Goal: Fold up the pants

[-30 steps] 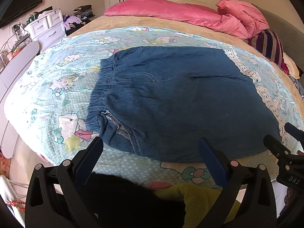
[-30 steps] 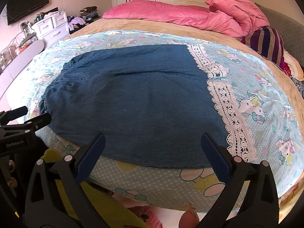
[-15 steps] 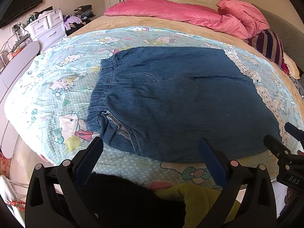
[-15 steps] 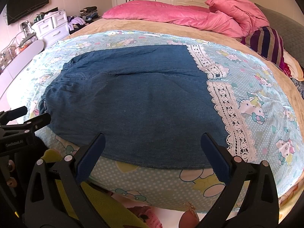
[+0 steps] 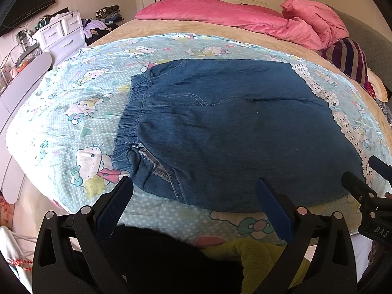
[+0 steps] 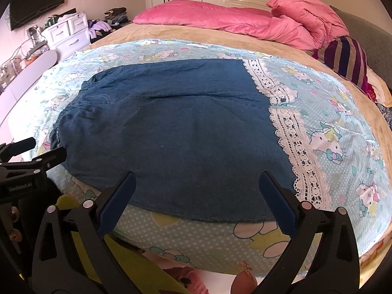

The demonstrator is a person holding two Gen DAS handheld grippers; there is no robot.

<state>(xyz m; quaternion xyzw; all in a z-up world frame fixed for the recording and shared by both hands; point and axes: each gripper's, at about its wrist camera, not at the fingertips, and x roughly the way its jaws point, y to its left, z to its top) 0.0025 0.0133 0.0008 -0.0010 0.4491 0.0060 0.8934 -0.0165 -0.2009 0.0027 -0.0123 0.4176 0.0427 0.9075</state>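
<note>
I see the denim pants lying flat on the cartoon-print sheet on the bed, waistband left. Left gripper and right gripper hover at the near edge, jaws wide, holding nothing.

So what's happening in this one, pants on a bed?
A person holds tongs in each hand over denim pants spread flat on a cartoon-print sheet on a bed. The waistband lies to the left, the lace hems to the right. The left tongs and right tongs are both open at the near edge of the pants, holding nothing. No fold with the tongs has begun.
</note>
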